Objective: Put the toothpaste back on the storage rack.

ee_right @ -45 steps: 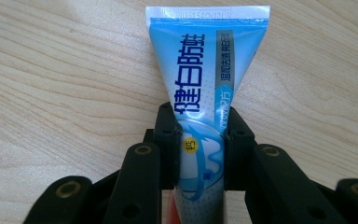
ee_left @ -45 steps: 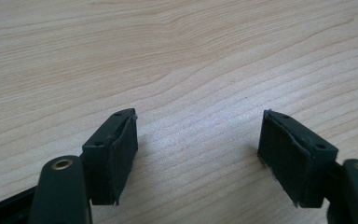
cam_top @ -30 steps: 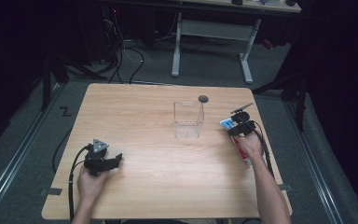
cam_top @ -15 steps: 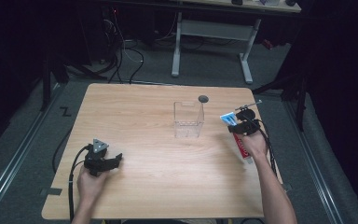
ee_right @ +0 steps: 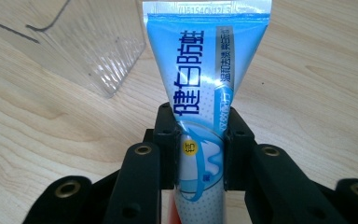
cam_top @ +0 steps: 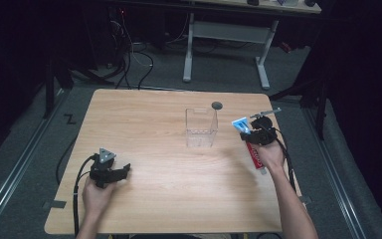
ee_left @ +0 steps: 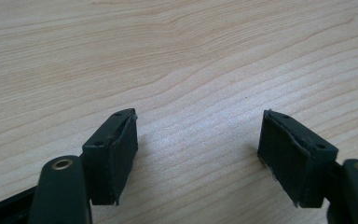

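Right gripper view: right gripper (ee_right: 200,140) fingers pinch the toothpaste tube (ee_right: 205,93), crimped end forward, near the clear box (cam_top: 201,127). Likely next: carry it over the box's open top. Left gripper (ee_left: 198,154) fingers spread, idle on counter (cam_top: 154,149).

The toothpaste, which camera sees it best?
The right gripper view: the toothpaste stands big and close, clamped between the right gripper jaws, with its blue print sharp. In the high view it is small, a blue and red tube by the clear box. The left gripper view looks at bare table.
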Demonstrator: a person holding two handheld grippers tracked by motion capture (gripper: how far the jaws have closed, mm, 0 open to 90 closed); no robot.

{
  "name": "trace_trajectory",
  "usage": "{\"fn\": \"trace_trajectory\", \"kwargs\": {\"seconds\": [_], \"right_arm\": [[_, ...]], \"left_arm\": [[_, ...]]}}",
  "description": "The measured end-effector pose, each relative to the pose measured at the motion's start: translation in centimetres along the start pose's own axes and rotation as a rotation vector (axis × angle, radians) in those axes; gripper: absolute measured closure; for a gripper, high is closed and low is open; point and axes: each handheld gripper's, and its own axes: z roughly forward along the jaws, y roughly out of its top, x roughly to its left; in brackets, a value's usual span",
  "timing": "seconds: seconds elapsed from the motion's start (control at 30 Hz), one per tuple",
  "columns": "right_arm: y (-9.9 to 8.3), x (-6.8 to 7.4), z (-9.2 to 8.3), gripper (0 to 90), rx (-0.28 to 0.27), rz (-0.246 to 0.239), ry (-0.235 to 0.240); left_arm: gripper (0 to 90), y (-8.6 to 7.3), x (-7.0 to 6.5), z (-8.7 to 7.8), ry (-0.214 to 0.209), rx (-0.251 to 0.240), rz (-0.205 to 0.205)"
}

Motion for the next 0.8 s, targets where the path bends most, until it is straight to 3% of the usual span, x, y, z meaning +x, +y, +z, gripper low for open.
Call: {"fn": "trace_trajectory", "kwargs": {"seconds": [0.8], "right_arm": [[-0.5,1.5,-1.6,72.5,-0.080,-0.029,0.045]], "left_arm": [[28.7,0.0,0.0,0.0,0.000,0.000,0.000]]}}
